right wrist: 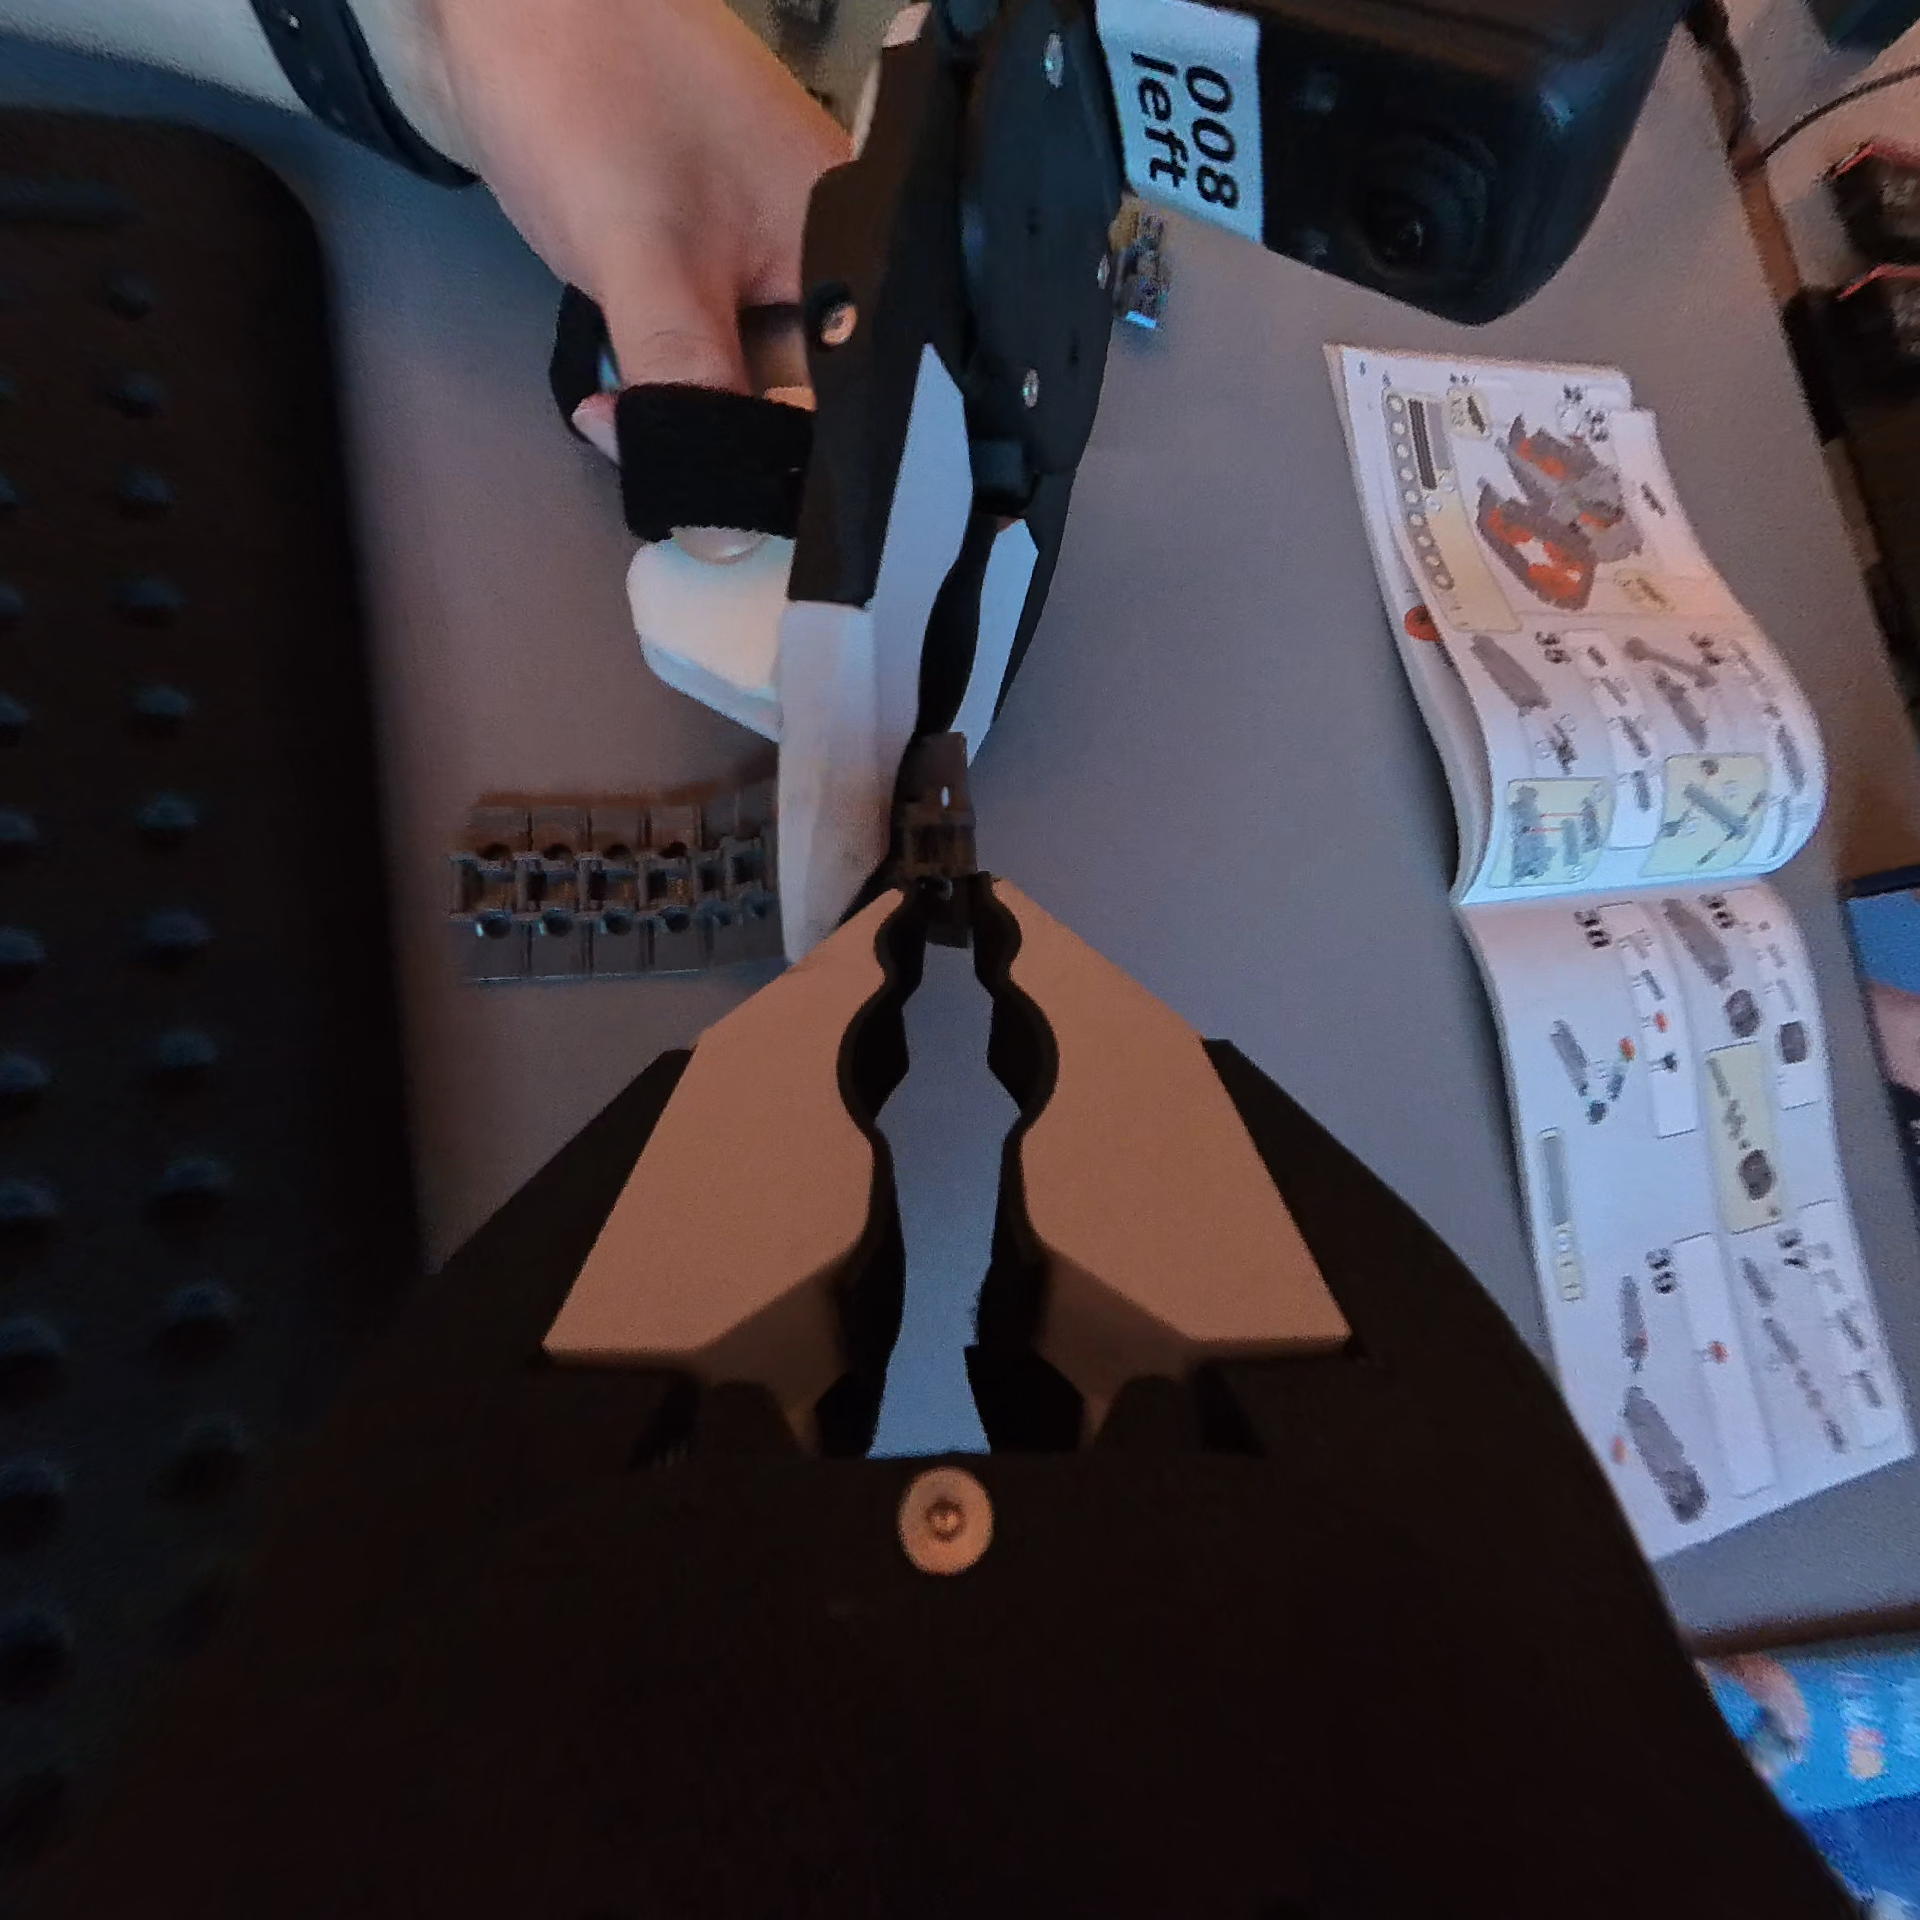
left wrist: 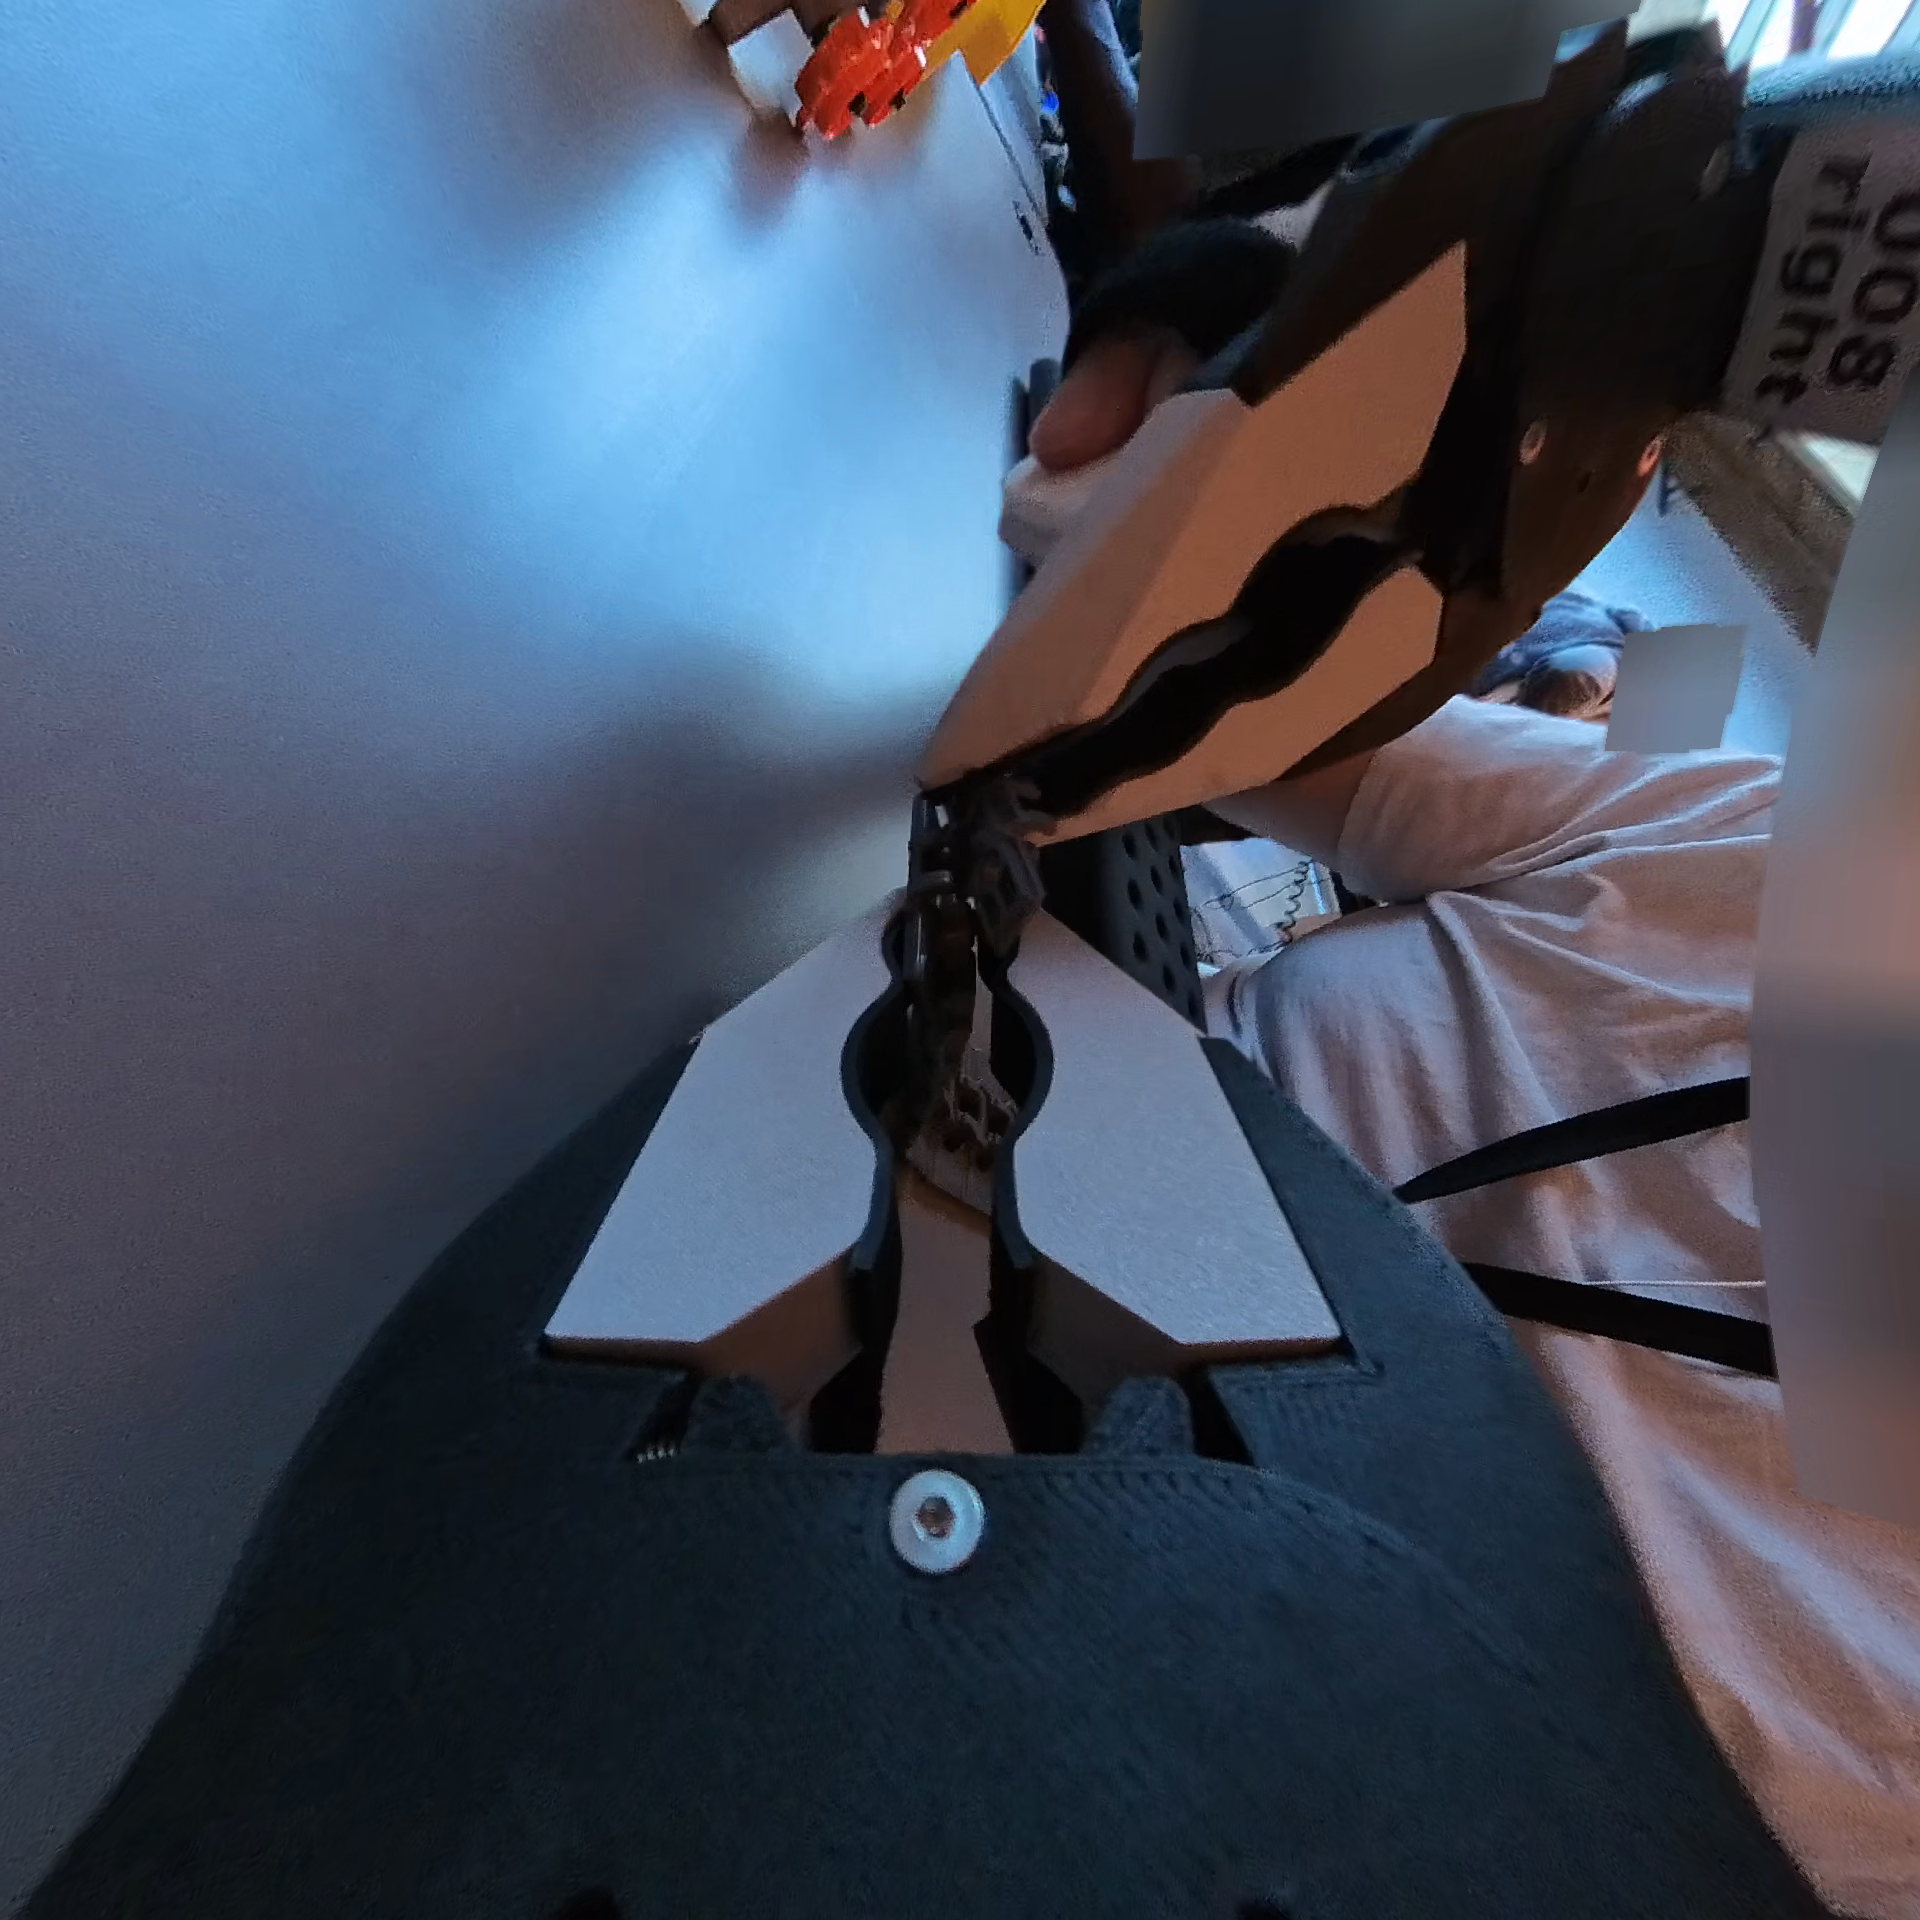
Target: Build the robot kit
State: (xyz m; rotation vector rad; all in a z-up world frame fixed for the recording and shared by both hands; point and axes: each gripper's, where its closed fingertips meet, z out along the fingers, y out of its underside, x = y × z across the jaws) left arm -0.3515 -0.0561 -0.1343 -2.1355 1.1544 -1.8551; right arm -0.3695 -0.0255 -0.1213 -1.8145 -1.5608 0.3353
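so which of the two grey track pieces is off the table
The short dark track piece, pinched at either end by the left gripper and right gripper. The longer strip lies flat on the table.

Grey table (right wrist: 1226, 831): open instruction booklet (right wrist: 1621, 914), grey track-link strip (right wrist: 613, 894), black studded mat (right wrist: 156, 831) on it.

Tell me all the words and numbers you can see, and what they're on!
I won't read writing out, but here is where it is:
White label on the right gripper: bold black print.
White label on the left gripper: bold black print.
Open instruction booklet on the table: small numbers beside drawings, mostly blurred.
Blue printed sheet at the table's edge: too blurred.
Dark brick piece that both grippers pinch: no writing shows.
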